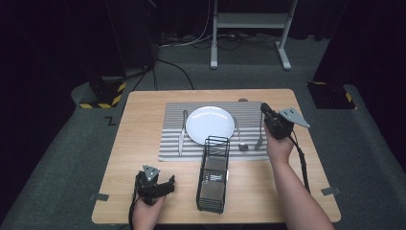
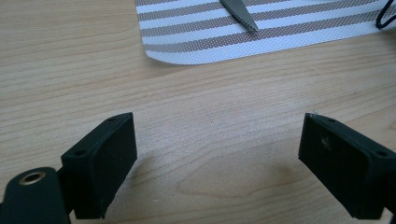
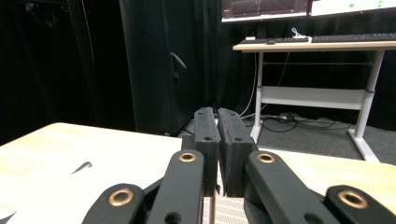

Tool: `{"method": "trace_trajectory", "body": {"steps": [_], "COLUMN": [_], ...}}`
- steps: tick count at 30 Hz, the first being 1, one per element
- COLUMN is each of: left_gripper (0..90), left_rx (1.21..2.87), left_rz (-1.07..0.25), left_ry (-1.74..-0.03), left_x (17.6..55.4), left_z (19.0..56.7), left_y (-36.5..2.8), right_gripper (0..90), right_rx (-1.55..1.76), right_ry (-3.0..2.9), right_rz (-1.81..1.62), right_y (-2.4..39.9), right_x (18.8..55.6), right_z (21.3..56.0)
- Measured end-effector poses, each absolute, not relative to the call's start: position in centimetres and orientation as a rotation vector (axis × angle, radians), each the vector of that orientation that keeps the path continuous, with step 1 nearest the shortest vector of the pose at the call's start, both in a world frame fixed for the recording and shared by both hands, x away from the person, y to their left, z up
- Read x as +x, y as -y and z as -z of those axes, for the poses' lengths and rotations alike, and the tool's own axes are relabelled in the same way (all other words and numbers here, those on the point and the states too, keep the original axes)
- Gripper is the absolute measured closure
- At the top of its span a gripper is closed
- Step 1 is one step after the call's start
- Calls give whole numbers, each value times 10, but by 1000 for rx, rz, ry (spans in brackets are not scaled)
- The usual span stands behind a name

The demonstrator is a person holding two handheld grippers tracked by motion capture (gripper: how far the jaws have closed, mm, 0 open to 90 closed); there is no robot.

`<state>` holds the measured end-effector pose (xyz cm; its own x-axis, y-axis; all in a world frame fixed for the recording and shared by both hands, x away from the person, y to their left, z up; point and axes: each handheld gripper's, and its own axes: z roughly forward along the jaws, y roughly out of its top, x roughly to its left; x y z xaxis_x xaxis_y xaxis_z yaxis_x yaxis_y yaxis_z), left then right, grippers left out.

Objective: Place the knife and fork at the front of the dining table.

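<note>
Now the right gripper [image 1: 265, 111], jaws together, hovers above the fork [image 1: 260, 134]; dropping closed, it may knock it askew. Left gripper [image 1: 167, 184] rests, jaws apart.

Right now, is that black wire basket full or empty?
Empty: the black wire basket has only its bare mesh floor showing through the wires.
</note>
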<state>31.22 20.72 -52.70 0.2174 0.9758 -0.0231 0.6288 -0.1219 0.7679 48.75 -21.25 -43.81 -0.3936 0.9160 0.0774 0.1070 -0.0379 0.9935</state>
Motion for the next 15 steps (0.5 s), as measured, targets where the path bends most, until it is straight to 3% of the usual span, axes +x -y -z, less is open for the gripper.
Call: {"method": "trace_trajectory", "body": {"steps": [15], "left_gripper": [114], "left_rx": [1833], "left_rz": [-669], "left_ry": [-1478], "left_x": [313], "left_z": [527], "left_y": [-207], "right_gripper": [871], "right_rx": [1167], "right_ry": [-1561], "right_rz": [-1472], "right_y": [204], "right_x": [529], "right_z": [459]}}
